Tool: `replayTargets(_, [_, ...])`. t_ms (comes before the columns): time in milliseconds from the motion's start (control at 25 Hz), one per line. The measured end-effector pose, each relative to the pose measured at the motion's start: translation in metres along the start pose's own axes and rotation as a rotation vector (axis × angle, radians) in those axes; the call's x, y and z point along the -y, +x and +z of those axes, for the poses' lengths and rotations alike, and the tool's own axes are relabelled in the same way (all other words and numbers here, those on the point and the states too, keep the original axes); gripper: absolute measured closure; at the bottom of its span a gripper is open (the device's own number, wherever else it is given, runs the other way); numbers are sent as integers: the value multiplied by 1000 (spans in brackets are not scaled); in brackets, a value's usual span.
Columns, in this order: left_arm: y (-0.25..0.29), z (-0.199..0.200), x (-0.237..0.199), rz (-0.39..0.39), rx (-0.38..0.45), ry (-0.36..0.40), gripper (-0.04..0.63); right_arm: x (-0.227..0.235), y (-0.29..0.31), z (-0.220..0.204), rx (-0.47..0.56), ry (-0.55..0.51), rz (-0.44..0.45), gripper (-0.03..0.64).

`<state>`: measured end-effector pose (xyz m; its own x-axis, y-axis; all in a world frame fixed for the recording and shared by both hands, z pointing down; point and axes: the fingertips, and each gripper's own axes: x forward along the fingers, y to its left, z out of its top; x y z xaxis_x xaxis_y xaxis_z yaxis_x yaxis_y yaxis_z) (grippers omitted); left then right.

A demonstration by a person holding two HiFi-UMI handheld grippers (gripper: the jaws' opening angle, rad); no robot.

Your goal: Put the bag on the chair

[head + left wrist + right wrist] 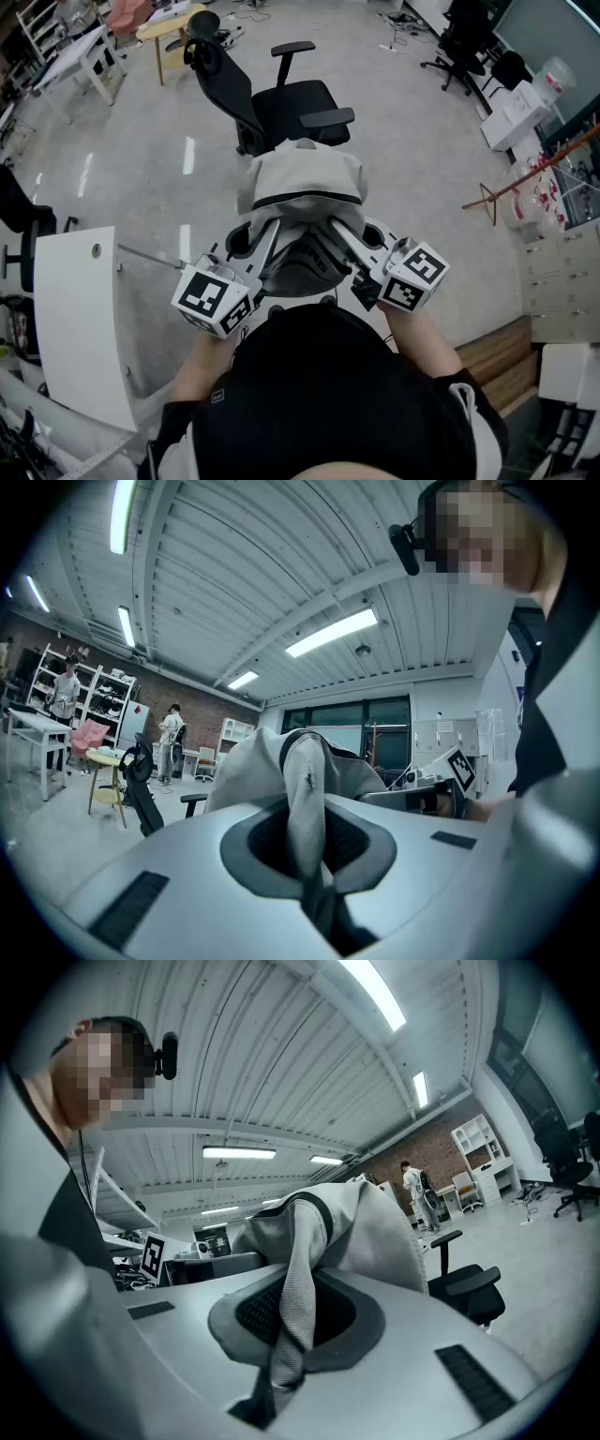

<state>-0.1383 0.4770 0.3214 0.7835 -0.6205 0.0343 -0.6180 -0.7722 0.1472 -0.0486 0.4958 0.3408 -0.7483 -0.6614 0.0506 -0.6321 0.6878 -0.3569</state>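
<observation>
A grey-and-white bag (300, 187) with dark trim hangs in the air between my two grippers, just in front of me. My left gripper (255, 251) is shut on one of its grey straps (306, 827), which runs down between the jaws. My right gripper (343, 246) is shut on the other strap (292, 1321) in the same way. The black office chair (291, 103) stands on the floor just beyond the bag, its seat facing me and bare. It also shows in the left gripper view as the chair (141, 789) and in the right gripper view as the chair (469, 1283).
A white desk (80, 319) stands close at my left. A wooden side table (169, 33) is behind the chair, with more black chairs (464, 42) at the far right. A coat rack (497, 197) and white cabinets (562, 272) line the right side. Two people (172, 733) stand far off.
</observation>
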Motion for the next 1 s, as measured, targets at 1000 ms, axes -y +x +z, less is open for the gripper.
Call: replayTargets(1000, [-40, -25, -71, 28, -40, -51, 565, -16, 73, -39, -46, 57, 1, 578])
